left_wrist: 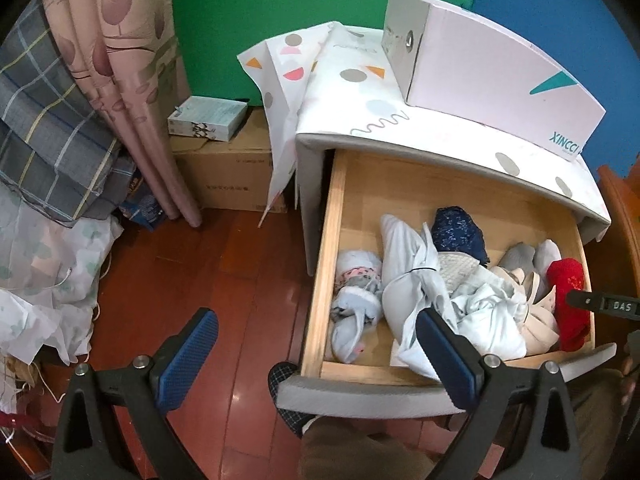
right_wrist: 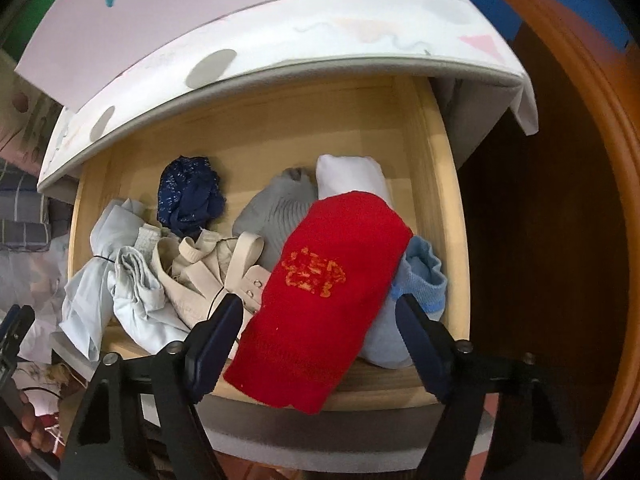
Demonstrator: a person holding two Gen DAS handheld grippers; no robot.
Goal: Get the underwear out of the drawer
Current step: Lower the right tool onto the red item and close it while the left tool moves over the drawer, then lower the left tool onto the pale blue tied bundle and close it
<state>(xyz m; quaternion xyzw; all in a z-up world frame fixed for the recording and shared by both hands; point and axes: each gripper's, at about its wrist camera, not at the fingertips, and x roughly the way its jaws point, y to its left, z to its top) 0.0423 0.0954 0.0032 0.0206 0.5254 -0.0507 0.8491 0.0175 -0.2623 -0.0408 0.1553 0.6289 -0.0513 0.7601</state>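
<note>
The drawer [right_wrist: 448, 184] stands pulled out to expose the laundry. The right gripper [right_wrist: 320, 316] straddles the red garment [right_wrist: 332, 288] at centre frame, jaws apart, not pressing. The left gripper [left_wrist: 316, 344], at lower frame, is open and empty, leaving the drawer clear.

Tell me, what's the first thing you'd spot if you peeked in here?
The bright red garment grabs the eye first: it lies at the front right of the open wooden drawer, between the spread fingers of the right hand-held gripper. Left of it is a jumble of pale blue and cream clothes, with a dark blue lacy piece behind. A pink box sits on top.
</note>
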